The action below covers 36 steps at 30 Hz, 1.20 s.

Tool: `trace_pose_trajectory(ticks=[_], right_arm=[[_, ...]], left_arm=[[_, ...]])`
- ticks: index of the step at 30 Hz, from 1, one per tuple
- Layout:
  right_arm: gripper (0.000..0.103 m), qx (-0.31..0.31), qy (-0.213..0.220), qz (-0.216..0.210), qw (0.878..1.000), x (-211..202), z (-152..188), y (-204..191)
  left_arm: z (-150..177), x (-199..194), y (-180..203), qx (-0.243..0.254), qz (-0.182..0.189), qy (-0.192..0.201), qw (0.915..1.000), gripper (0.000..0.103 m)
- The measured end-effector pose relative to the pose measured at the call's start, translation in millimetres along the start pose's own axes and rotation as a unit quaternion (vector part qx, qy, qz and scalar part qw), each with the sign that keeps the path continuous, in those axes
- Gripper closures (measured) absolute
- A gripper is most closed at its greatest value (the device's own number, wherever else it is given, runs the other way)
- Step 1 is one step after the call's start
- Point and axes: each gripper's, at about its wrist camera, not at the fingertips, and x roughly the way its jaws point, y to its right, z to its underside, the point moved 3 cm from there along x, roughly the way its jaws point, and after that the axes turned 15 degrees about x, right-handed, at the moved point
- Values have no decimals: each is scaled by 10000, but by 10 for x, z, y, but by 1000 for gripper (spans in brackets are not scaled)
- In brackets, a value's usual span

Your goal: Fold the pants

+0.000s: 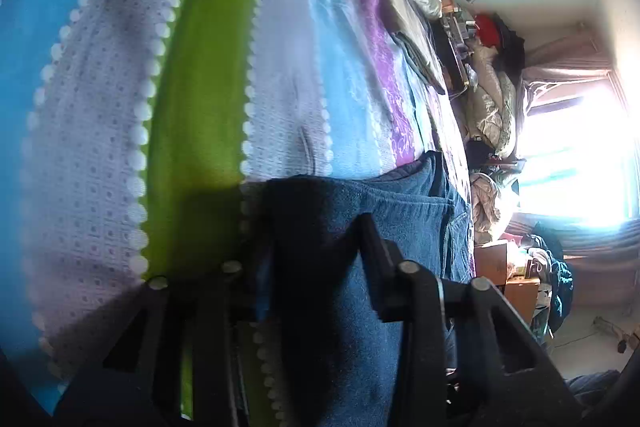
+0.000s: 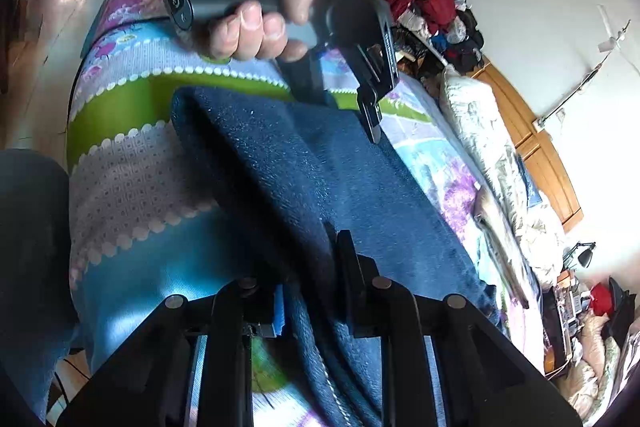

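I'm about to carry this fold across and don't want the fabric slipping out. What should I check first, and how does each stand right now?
1. Left gripper closed on the pants: ok, fabric sits between its fingers.
2. Right gripper closed on the pants: ok, an edge is pinched.
3. Both grips on the same layer: cannot tell.
4. Bedsheet left out of either grip: cannot tell.
5. Open bedsheet ahead to lay the fold on: ok.
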Motion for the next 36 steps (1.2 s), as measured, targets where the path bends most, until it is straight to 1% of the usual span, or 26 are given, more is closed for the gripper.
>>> trace_pose_trajectory(ticks=[1, 2, 4, 7, 10, 11, 13, 14, 15, 16, 17, 18, 19, 20, 21, 22, 23, 24, 26, 27, 28, 29, 33, 34, 35, 36], right_arm=[[85, 136, -64, -92, 9998, 4, -13, 17], [86, 264, -91, -170, 9995, -12, -29, 56], [88, 539, 19, -237, 9983, -111, -90, 198], [88, 1206, 270, -264, 9920, -320, -205, 547], [88, 1896, 484, -312, 9802, -545, -238, 920], [88, 2152, 551, -359, 9744, -627, -207, 1050], [88, 2759, 622, -510, 9578, -775, -103, 1331], [88, 3103, 668, -603, 9464, -857, -24, 1494], [88, 3438, 691, -708, 9338, -922, 58, 1644], [88, 3819, 705, -830, 9178, -982, 173, 1811], [88, 4263, 716, -962, 8966, -1047, 320, 1999], [88, 4581, 719, -1042, 8798, -1093, 435, 2133], [88, 5035, 716, -1167, 8531, -1140, 615, 2319], [88, 5386, 706, -1269, 8299, -1170, 770, 2461], [88, 5769, 692, -1381, 8021, -1194, 968, 2609], [88, 6071, 677, -1461, 7781, -1201, 1150, 2741], [88, 6347, 666, -1520, 7547, -1210, 1347, 2845], [88, 6566, 659, -1579, 7346, -1223, 1518, 2917], [88, 7039, 658, -1712, 6862, -1232, 1915, 3058], [88, 7205, 681, -1760, 6673, -1241, 2076, 3106], [88, 7381, 707, -1833, 6454, -1251, 2253, 3160], [88, 7521, 727, -1851, 6284, -1269, 2411, 3211], [88, 7923, 755, -1842, 5767, -1309, 2926, 3351], [88, 8002, 756, -1990, 5607, -1278, 3044, 3364], [88, 8041, 704, -2061, 5531, -1264, 3140, 3362], [85, 8025, 624, -1983, 5593, -1264, 3205, 3363]], left_arm=[[10, -8, 0, 56, -78, 1, 10000, 76], [26, -37, -9, 88, -145, 15, 9999, 77], [12, -56, 76, 108, -303, 69, 9995, 84], [-114, -138, 322, 157, -323, 295, 9989, 87], [-327, -199, 757, 359, -357, 511, 9974, 87], [-398, -204, 934, 473, -377, 552, 9966, 87], [-540, -161, 1354, 742, -425, 603, 9945, 87], [-592, -115, 1538, 892, -477, 587, 9931, 87], [-658, -40, 1744, 1047, -505, 564, 9916, 87], [-727, 74, 1975, 1192, -503, 517, 9902, 87], [-772, 164, 2127, 1293, -499, 468, 9892, 87], [-817, 296, 2304, 1410, -500, 390, 9880, 87], [-850, 451, 2478, 1538, -527, 300, 9862, 87], [-872, 609, 2629, 1637, -546, 214, 9848, 87], [-895, 834, 2816, 1736, -542, 94, 9833, 87], [-891, 977, 2913, 1788, -534, -4, 9824, 87], [-876, 1161, 3024, 1831, -534, -116, 9816, 87], [-865, 1347, 3138, 1881, -549, -236, 9803, 87], [-845, 1775, 3371, 2025, -639, -521, 9758, 87], [-828, 1935, 3451, 2084, -670, -627, 9737, 87], [-801, 2136, 3549, 2132, -704, -753, 9715, 87], [-776, 2331, 3629, 2166, -746, -881, 9694, 87], [-660, 2941, 3866, 2273, -883, -1309, 9609, 87], [-623, 3092, 3910, 2286, -963, -1412, 9584, 87], [-593, 3229, 3945, 2310, -1022, -1484, 9561, 87], [-555, 3380, 3959, 2294, -1093, -1580, 9542, 85]])
